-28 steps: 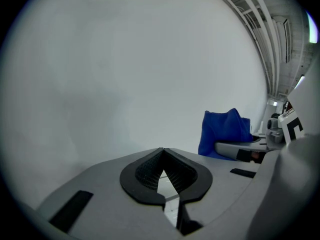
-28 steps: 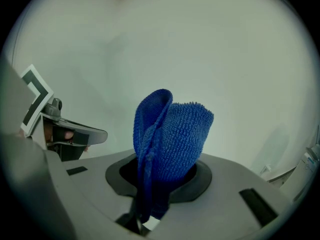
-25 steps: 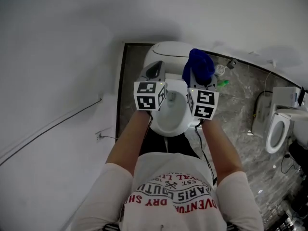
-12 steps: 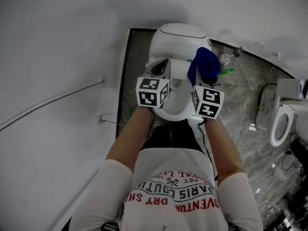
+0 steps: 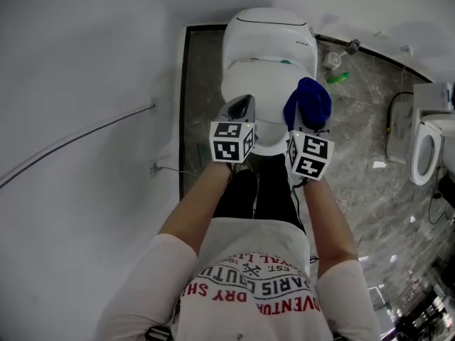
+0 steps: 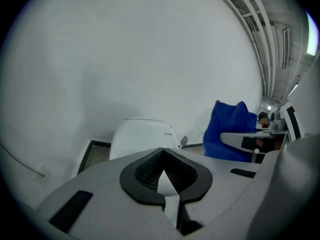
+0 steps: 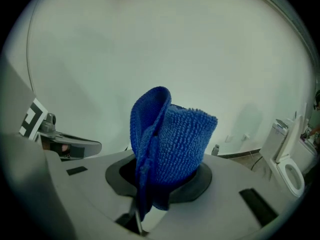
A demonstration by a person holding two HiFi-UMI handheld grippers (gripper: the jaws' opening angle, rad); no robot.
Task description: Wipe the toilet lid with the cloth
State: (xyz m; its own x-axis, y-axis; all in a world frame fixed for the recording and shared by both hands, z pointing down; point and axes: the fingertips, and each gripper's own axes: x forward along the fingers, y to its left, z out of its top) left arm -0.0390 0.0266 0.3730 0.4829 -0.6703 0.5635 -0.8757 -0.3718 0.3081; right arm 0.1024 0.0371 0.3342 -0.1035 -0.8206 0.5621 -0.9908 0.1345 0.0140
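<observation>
The white toilet (image 5: 264,77) stands against the wall with its lid (image 5: 259,94) down. My left gripper (image 5: 239,106) hovers over the lid's front left, jaws shut with nothing in them (image 6: 162,153). The toilet (image 6: 142,136) shows beyond its tips. My right gripper (image 5: 307,121) is at the lid's front right edge, shut on a bunched blue cloth (image 5: 308,103). In the right gripper view the cloth (image 7: 170,141) stands up out of the jaws (image 7: 162,176) and hides the lid. The left gripper view shows the cloth (image 6: 227,131) beside it.
A second toilet (image 5: 429,148) stands at the far right on the marble floor. A green item (image 5: 339,77) and a small round white fitting (image 5: 332,59) lie near the wall right of the toilet. A cable (image 5: 71,144) runs along the left wall to a socket (image 5: 153,168).
Both grippers have drawn back from over the middle of the toilet to its front edge, cloth still held. The toilet now sits farther up and fuller in the head view.
</observation>
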